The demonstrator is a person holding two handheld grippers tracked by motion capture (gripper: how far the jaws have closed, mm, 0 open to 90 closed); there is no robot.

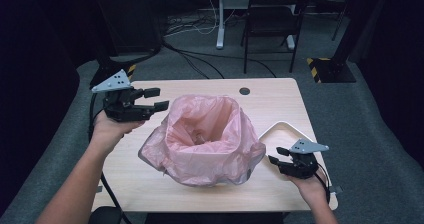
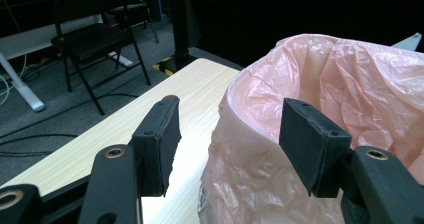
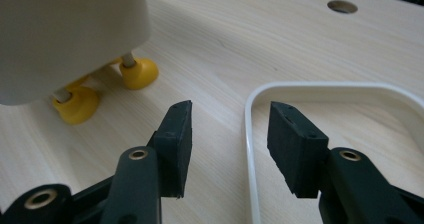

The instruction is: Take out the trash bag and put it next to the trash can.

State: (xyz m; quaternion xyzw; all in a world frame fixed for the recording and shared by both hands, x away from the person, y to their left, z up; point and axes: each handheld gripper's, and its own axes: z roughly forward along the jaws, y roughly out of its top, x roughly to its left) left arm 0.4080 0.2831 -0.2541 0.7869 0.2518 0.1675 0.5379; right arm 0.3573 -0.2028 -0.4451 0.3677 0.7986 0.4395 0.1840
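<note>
A crumpled pink plastic bag (image 1: pixel 205 139) lines a bin in the middle of the wooden table (image 1: pixel 270 94), its mouth wide and its edge folded over the rim. My left gripper (image 1: pixel 161 98) hovers just left of the bag's rim, open and empty. In the left gripper view its jaws (image 2: pixel 230 134) frame the near edge of the bag (image 2: pixel 350 84). My right gripper (image 1: pixel 276 155) is open and empty at the bag's lower right, over the near rim of a white tray (image 1: pixel 280 129). In the right gripper view its jaws (image 3: pixel 230 134) straddle the tray's rim (image 3: pixel 300 89).
The bin's pale body (image 3: pixel 65 34) stands on yellow feet (image 3: pixel 137 73) close to the left of my right gripper. A round hole (image 1: pixel 244 91) sits near the table's far edge. A black folding chair (image 1: pixel 275 14) and cables are on the floor beyond.
</note>
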